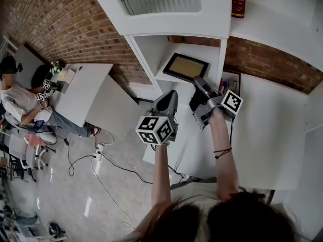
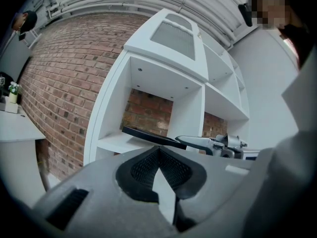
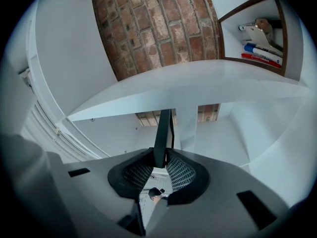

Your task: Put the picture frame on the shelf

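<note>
Dark-rimmed picture frame [image 1: 185,67] with a tan panel - it is inside the open compartment of the white shelf unit, lying nearly flat, face up, above the white shelf board [image 1: 163,74]. In the left gripper view the frame [image 2: 148,135] slopes a little over that board [image 2: 111,142]; I cannot tell if its far edge touches yet.

The right hand-held gripper [image 1: 198,82] has it by the near edge. In the right gripper view the pads are clamped on the thin dark rim [image 3: 163,128], which stands straight up between them, so the grip is narrow and at one end only.

The left hand-held gripper [image 1: 171,95] is just beside the right one and outside the compartment. Its jaws are together with nothing in them [image 2: 158,150].

Step in hand, as I judge it: set the frame down.
- Lower the held edge until the whole back lies on the board - open only once it is supported, or the free end may drop and slap.
- Slide it in far enough that no rim overhangs the front lip.
- Draw the right jaws straight back, so the pads don't drag the frame out.
- The left gripper could steady the near rim if it skids.

Behind the shelf is a red brick wall [image 1: 75,24], and the white bench [image 1: 272,135] is to the right.
</note>
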`<state>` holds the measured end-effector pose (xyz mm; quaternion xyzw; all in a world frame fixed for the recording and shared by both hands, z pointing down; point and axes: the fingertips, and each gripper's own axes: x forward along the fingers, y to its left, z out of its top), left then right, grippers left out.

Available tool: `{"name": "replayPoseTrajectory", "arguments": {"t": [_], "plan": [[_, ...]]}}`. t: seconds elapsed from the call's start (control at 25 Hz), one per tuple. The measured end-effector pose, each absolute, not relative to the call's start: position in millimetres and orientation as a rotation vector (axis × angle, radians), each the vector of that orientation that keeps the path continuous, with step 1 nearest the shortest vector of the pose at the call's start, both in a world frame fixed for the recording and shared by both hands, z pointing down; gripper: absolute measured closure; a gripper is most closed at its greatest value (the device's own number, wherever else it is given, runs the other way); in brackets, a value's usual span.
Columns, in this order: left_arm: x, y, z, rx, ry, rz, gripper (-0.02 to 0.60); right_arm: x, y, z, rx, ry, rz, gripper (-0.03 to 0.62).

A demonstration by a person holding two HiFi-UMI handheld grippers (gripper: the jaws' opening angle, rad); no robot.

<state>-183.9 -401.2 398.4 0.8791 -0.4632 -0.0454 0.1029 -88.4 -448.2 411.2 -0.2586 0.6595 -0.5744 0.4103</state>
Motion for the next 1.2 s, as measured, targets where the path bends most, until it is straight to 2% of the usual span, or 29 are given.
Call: {"name": "replayPoseTrajectory", "arguments": {"t": [1.2], "plan": [[-186.8, -395.7, 398.9, 2.597, -1.385, -0.113, 0.571, -92.7, -442.5, 421.7, -0.687, 1.593, -1.505, 0.522]]}}
